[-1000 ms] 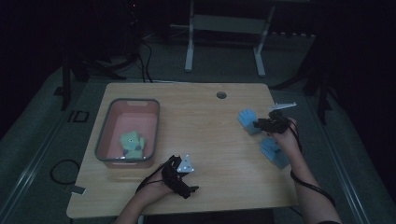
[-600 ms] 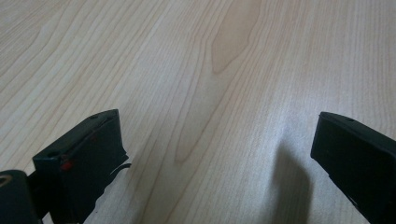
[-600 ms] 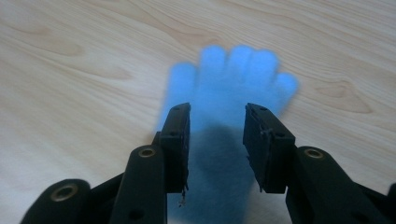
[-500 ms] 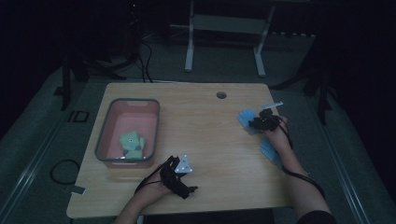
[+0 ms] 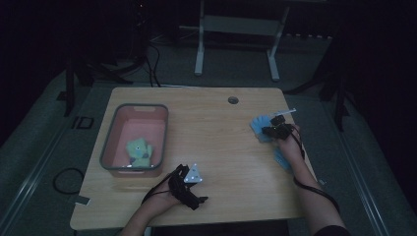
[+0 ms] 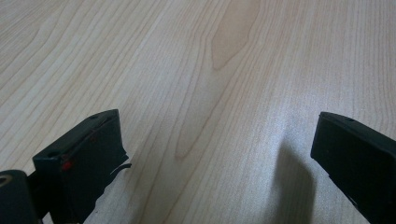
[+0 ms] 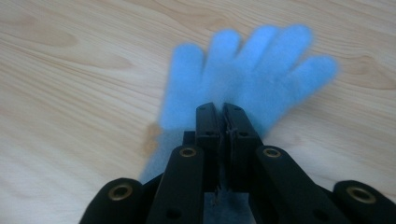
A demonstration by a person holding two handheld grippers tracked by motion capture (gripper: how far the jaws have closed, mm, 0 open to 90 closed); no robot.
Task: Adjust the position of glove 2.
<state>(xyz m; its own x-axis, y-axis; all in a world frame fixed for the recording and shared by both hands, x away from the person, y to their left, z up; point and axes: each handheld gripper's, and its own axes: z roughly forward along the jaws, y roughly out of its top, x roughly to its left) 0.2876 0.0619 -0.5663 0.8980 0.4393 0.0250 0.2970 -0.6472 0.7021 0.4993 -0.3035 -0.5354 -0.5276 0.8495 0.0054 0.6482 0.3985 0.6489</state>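
The left claw (image 5: 189, 184) rests low near the tabletop's near edge, held by the left hand (image 5: 164, 195), forearm entering from below; its jaws stand wide apart. The right claw (image 5: 272, 129) sits near the tabletop's right edge, forearm stretched forward, jaws just closed tight together, a blue glove (image 7: 247, 84) pinched between them.

Legible markings: none found.
No text, label, brand, number or sign reads clearly on any surface in the three views.

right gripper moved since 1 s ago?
Yes. The right gripper has shifted left and nearer across the table, away from its right edge, its jaws just closing on the blue glove.
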